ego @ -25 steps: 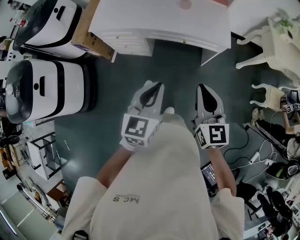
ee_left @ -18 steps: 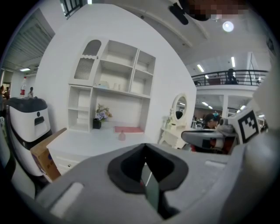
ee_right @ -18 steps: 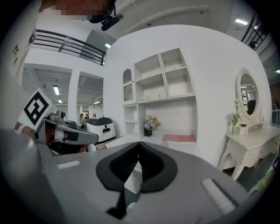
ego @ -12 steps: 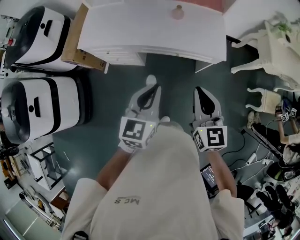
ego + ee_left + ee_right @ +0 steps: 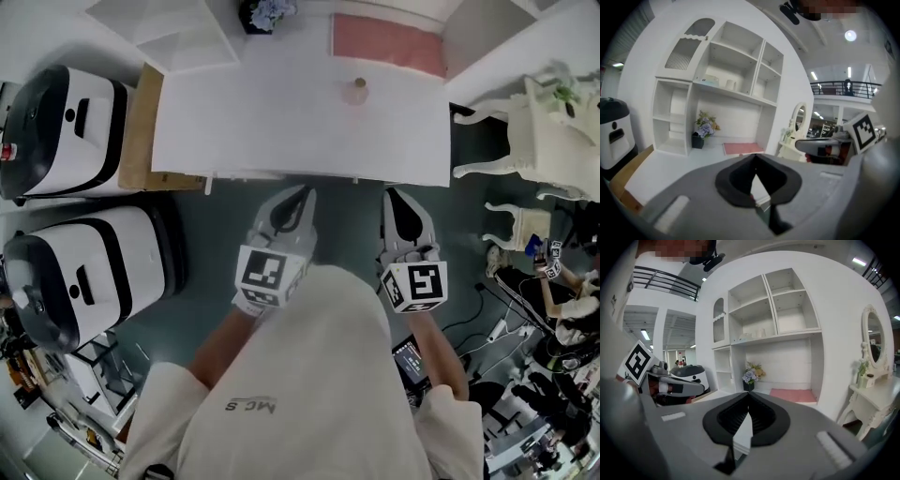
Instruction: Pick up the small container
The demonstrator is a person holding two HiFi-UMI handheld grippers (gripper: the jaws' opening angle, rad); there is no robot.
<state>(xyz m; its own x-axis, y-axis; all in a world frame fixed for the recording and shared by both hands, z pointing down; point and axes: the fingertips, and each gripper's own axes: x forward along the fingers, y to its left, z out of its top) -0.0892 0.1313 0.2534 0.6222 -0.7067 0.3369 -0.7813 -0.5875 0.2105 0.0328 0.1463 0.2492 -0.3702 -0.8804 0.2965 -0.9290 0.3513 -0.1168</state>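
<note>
White bench (image 5: 281, 131) carries the small container (image 5: 355, 91), ahead of the right gripper (image 5: 392, 197), well apart. Left gripper (image 5: 302, 195) likewise: fingers together, nothing held. Approach stage; next move likely needs a forward reach with fingers opened.

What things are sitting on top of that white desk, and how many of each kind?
small container: 1
pink mat: 1
potted flowers: 1
Total: 3
</note>
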